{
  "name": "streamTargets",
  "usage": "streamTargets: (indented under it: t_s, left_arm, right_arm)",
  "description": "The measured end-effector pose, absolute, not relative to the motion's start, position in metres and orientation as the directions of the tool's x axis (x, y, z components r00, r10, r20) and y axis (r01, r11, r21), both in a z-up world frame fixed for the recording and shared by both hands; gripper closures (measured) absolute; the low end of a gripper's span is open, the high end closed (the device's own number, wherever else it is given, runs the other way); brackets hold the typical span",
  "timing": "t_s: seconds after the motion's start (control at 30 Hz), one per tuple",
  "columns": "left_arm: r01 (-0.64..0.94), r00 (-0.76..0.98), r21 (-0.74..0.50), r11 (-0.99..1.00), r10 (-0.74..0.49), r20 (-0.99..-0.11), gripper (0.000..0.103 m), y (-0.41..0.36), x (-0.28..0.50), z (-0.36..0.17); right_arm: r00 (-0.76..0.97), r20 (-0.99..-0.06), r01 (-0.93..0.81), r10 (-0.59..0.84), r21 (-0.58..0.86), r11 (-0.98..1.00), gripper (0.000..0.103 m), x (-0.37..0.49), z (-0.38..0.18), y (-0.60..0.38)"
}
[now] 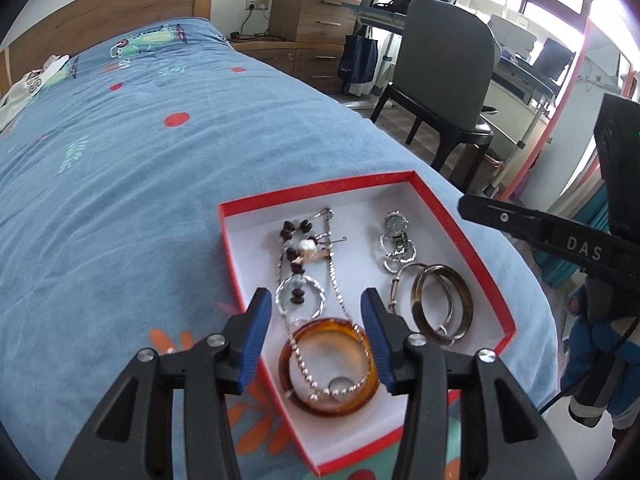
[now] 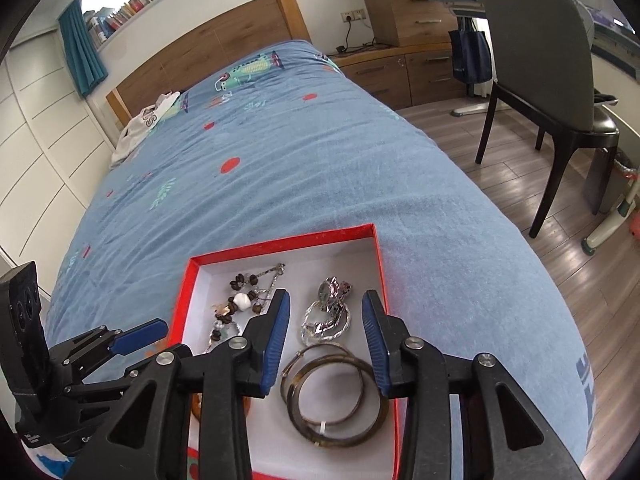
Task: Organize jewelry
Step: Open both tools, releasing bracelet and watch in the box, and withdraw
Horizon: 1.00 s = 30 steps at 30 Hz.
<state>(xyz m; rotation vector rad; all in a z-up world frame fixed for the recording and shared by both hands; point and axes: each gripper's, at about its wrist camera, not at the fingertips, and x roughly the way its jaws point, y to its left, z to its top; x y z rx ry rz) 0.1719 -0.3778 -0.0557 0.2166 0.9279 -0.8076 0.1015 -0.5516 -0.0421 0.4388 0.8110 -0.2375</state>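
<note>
A red box (image 1: 320, 188) with a white inside lies on the blue bedspread (image 1: 160, 200). It holds an amber bangle (image 1: 340, 410) with a silver chain (image 1: 298, 356) across it, a beaded necklace (image 1: 298, 248), a watch (image 1: 396, 225) and two dark bangles (image 1: 467, 300). My left gripper (image 1: 316, 296) hovers open over the amber bangle, its pads touching nothing. In the right wrist view, my right gripper (image 2: 326, 298) stands open above the dark bangles (image 2: 344, 442) and the watch (image 2: 325, 290), holding nothing. The left gripper's blue pad (image 2: 140, 334) shows beside the box (image 2: 280, 242).
The box sits near the bed's foot and right edge, with wooden floor (image 2: 520, 200) beyond. A grey chair (image 2: 540, 40) and wooden drawers (image 2: 412, 16) stand to the right. Pale clothing (image 2: 148, 120) lies by the headboard.
</note>
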Motion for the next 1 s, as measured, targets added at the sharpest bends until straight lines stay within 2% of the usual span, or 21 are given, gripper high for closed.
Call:
streamTargets:
  t_s: [0.27, 0.4, 0.73, 0.9, 1.0]
  left_arm:
    - [0.670, 0.390, -0.118, 0.732, -0.484, -0.783, 0.056, -0.341, 0.142, -0.037]
    - [0.648, 0.421, -0.094, 0.756, -0.458, -0.783, 0.056, -0.321, 0.126, -0.030]
    - [0.555, 0.538, -0.001, 0.832, -0.360, -0.762, 0.055, -0.262, 0.081, -0.021]
    - [0.478, 0.591, 0.029, 0.878, -0.296, -0.751, 0.055, -0.227, 0.065, -0.015]
    - [0.437, 0.609, 0.031, 0.899, -0.270, -0.746, 0.055, -0.210, 0.057, -0.013]
  right_arm:
    - [0.669, -0.739, 0.361, -0.081, 0.228, 0.904, 0.056, 0.072, -0.026, -0.513]
    - [0.665, -0.740, 0.351, -0.103, 0.188, 0.917, 0.045, 0.056, -0.018, -0.491]
    - [0.671, -0.729, 0.300, -0.133, 0.102, 0.949, 0.034, 0.016, -0.003, -0.430]
    - [0.682, -0.718, 0.269, -0.136, 0.074, 0.960, 0.019, 0.000, 0.004, -0.398]
    - [0.691, -0.711, 0.242, -0.127, 0.062, 0.968, 0.015, -0.007, 0.007, -0.377]
